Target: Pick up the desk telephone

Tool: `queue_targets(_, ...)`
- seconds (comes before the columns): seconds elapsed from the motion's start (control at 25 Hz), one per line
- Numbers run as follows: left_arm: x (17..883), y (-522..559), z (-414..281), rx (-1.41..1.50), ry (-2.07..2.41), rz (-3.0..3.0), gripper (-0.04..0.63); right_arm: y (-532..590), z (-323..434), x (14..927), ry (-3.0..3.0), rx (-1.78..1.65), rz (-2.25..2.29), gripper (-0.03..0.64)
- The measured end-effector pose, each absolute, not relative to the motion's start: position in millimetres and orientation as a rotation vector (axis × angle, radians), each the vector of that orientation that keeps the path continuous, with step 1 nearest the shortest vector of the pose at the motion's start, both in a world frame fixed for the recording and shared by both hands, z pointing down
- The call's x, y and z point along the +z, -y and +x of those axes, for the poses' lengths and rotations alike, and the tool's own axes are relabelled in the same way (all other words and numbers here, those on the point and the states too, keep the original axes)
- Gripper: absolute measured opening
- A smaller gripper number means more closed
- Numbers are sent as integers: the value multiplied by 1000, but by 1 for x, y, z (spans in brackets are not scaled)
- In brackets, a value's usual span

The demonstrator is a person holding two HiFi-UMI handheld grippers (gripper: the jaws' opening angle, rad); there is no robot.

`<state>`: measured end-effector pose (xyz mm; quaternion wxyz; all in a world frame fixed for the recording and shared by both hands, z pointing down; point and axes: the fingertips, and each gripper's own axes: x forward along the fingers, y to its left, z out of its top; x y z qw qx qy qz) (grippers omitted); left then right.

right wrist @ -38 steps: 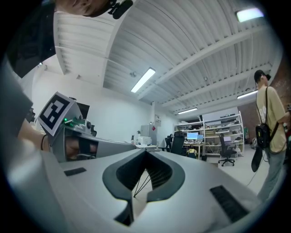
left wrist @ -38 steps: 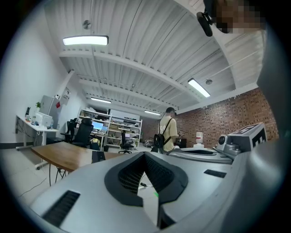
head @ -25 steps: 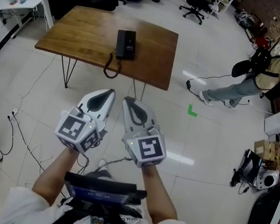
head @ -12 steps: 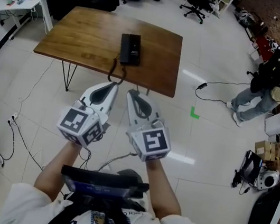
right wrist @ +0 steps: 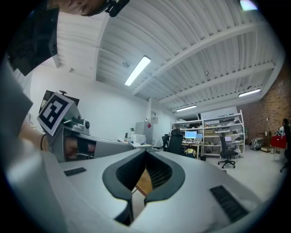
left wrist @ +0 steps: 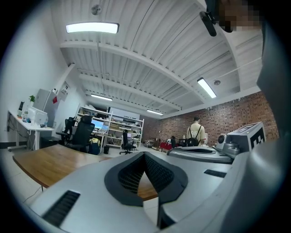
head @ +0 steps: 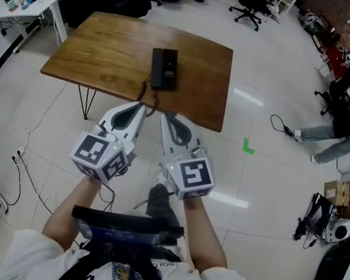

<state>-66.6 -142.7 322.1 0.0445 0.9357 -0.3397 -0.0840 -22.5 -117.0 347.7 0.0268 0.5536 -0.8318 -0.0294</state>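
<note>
Side by side, the left gripper [head: 141,108] and right gripper [head: 166,116] have jaws pressed together on nothing, near the wooden tabletop [head: 104,50]. The flat black desk telephone [head: 164,68] lies mid-tabletop, its cord [head: 145,89] dangling over the near edge. An office chair [head: 250,8] stands beyond.

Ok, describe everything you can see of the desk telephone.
The desk telephone is a flat, black, oblong unit, plastic by its look, lying on the wooden table, right of its middle and close to the near edge. A dark cord runs from its near end and loops over that edge. Only the table touches it. Keys and handset are too small to make out.
</note>
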Motion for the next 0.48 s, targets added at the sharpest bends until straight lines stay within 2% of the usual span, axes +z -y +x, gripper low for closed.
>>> queue_targets(0.4, 338, 209, -23, -199, 1055, 2838, 0, 184, 23, 362, 2593, -19, 1695, 3)
queue_targets(0.48, 344, 224, -15, -177, 1062, 2827, 0, 200, 32, 370, 2594, 5, 1683, 25)
